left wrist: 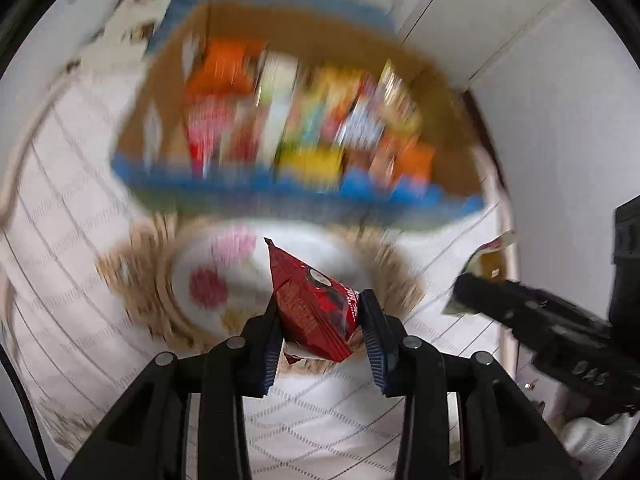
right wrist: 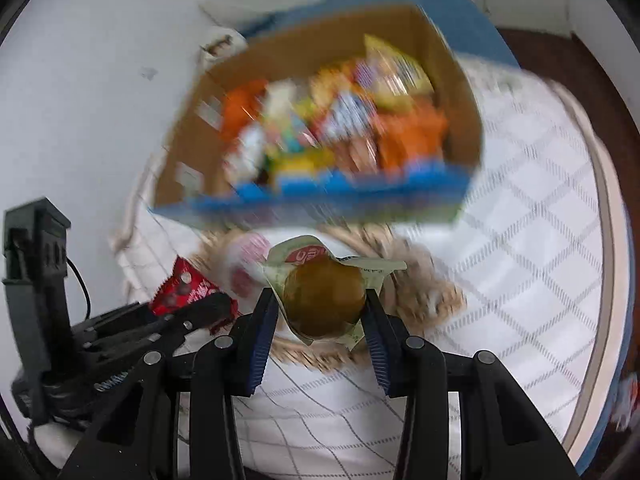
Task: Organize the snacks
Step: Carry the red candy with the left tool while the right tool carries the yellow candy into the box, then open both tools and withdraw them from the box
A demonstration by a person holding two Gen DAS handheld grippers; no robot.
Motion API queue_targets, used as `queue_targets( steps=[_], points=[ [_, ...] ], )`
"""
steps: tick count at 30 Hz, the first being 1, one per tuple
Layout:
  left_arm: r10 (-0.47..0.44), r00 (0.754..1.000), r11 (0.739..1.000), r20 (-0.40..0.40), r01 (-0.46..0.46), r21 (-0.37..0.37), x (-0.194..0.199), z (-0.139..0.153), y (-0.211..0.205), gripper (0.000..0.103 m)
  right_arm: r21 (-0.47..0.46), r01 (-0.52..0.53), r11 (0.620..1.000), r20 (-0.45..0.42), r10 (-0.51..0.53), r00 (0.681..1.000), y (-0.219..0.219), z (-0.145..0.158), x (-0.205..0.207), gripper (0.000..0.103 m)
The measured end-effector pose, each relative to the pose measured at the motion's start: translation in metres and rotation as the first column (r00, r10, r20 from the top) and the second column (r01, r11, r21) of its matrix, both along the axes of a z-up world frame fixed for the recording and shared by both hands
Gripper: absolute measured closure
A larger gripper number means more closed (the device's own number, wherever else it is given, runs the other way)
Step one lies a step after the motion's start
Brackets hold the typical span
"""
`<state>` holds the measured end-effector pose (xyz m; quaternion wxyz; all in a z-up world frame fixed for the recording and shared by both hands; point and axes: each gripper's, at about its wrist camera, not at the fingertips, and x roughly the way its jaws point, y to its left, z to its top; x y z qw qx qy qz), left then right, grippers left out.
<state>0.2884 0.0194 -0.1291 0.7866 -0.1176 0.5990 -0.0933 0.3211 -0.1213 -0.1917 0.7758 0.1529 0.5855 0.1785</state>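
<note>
My left gripper [left wrist: 322, 312] is shut on a red snack packet [left wrist: 314, 306], held above a white plate [left wrist: 240, 276] on a woven mat. My right gripper [right wrist: 322, 304] is shut on a round brown pastry in a clear and pale green wrapper [right wrist: 324, 300]. In the right wrist view the left gripper [right wrist: 216, 308] with the red packet [right wrist: 182, 286] shows at lower left. In the left wrist view the right gripper [left wrist: 464, 288] with its wrapped pastry [left wrist: 486, 262] shows at right. Beyond both, a cardboard box [left wrist: 168, 76] with blue outer walls, also box [right wrist: 460, 80], holds several colourful snack packs.
The woven mat [right wrist: 432, 292] and plate lie on a white checked tablecloth [right wrist: 520, 208] over a round table. A white wall [right wrist: 100, 80] stands at left, a white power strip [left wrist: 132, 24] lies behind the box, and dark wood floor [right wrist: 560, 64] shows at far right.
</note>
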Motion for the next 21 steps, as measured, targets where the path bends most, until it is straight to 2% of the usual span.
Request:
queue_targets(
  steps=[3, 6, 10, 13, 18, 19, 21],
  points=[
    [-0.003, 0.997, 1.0, 0.071, 0.001, 0.029, 0.023, 0.034, 0.007, 0.069, -0.012, -0.008, 1.0, 0.068, 0.009, 0.998, 0.005, 0.029, 0.028, 0.058],
    [-0.012, 0.994, 0.994, 0.107, 0.0, 0.11, 0.052, 0.045, 0.011, 0.069, -0.048, -0.002, 0.999, 0.097, 0.007, 0.995, 0.009, 0.039, 0.06, 0.058],
    [-0.003, 0.998, 0.979, 0.057, -0.009, 0.203, 0.089, 0.026, 0.027, 0.069, -0.095, 0.008, 0.995, 0.048, -0.003, 0.999, 0.01, 0.021, 0.102, 0.058],
    [0.011, 1.0, 0.965, -0.019, -0.006, 0.262, 0.106, -0.003, 0.035, 0.069, -0.119, 0.013, 0.993, -0.035, -0.017, 0.999, 0.007, -0.011, 0.126, 0.058],
    [0.047, 0.992, 0.963, -0.113, -0.015, 0.27, 0.12, -0.038, 0.043, 0.066, -0.124, 0.003, 0.992, -0.169, -0.025, 0.985, 0.005, -0.054, 0.134, 0.055],
    [0.061, 0.99, 0.962, -0.126, -0.025, 0.272, 0.122, -0.041, 0.043, 0.066, -0.131, -0.005, 0.991, -0.184, -0.019, 0.983, 0.006, -0.058, 0.134, 0.052],
    [0.076, 0.988, 0.958, -0.136, -0.035, 0.285, 0.125, -0.047, 0.045, 0.062, -0.164, -0.016, 0.986, -0.197, -0.017, 0.98, 0.008, -0.064, 0.133, 0.008]
  ],
)
